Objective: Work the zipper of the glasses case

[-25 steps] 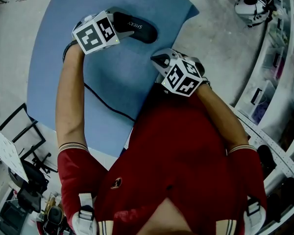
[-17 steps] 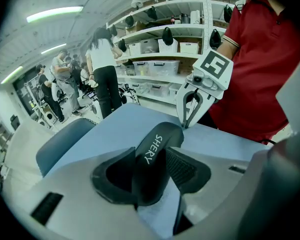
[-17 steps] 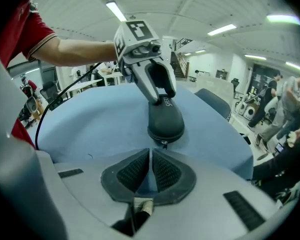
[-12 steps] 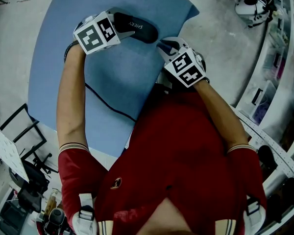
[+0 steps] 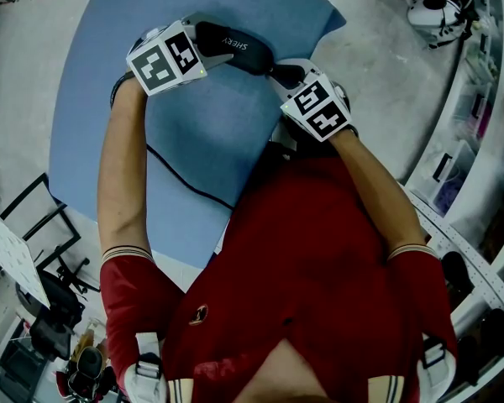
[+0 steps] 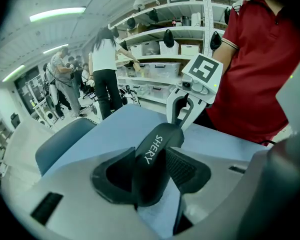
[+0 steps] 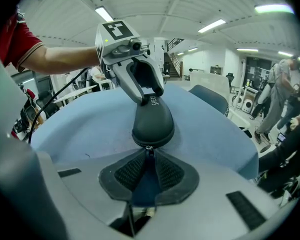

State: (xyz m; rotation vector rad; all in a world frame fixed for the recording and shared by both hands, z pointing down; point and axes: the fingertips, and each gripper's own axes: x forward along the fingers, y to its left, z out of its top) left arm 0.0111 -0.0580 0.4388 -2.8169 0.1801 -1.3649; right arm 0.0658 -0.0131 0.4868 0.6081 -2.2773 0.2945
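Case: black oval glasses case [image 5: 235, 47] is lying on blue-matted worktop [image 5: 193, 141], left claw [image 6: 152, 173] clamping it | right claw [image 7: 149, 176] narrowly parted, small zipper pull [image 7: 149, 149] sitting unpinched at its tips | risk: pull slipping aside on closing.

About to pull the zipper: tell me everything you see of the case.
The case is a black oval shell with white SHERY print, lying on the blue mat. The left gripper clamps one end. At the other end, its zipper pull sits between the right gripper's open jaws. The zipper looks closed there.
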